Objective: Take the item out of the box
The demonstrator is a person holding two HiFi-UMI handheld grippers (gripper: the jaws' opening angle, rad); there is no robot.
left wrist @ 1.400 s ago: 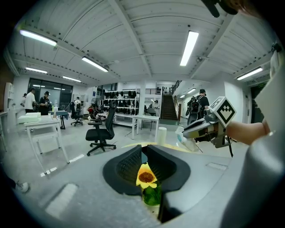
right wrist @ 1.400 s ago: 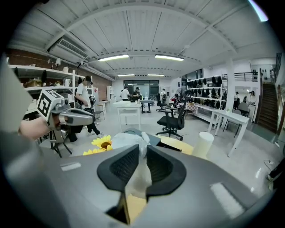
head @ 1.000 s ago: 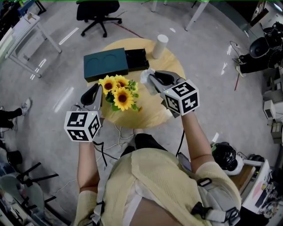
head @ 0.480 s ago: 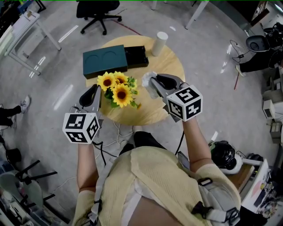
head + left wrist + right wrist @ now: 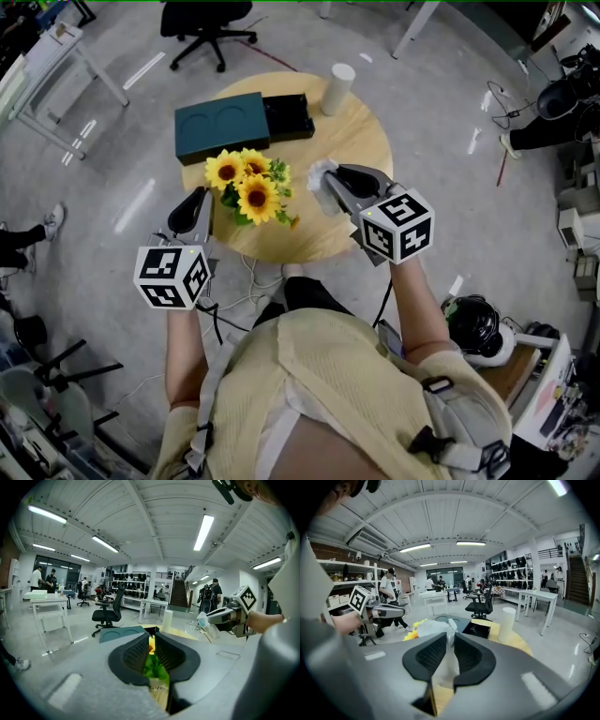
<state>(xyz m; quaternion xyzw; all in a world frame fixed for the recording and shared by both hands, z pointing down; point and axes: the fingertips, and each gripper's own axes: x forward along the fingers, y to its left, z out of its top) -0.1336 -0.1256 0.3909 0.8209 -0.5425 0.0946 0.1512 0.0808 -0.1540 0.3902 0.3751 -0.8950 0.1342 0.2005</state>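
2 grippers split the work above the round pale wooden table (image 5: 361, 141). The left gripper (image 5: 195, 199) is clamped on the green stems of the yellow-petalled sunflower bunch (image 5: 246, 186), probably to steady it. The bunch hangs clear of the open black box tray (image 5: 288, 117) and its matte teal lid (image 5: 220, 127). The right gripper (image 5: 328, 178) pinches crinkled, translucent white wrapping (image 5: 315, 172), seemingly to keep it off the blooms.

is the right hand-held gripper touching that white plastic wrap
Touching. The right gripper view shows the right hand-held gripper pinching the white plastic wrap between its pads, with no gap on either side.
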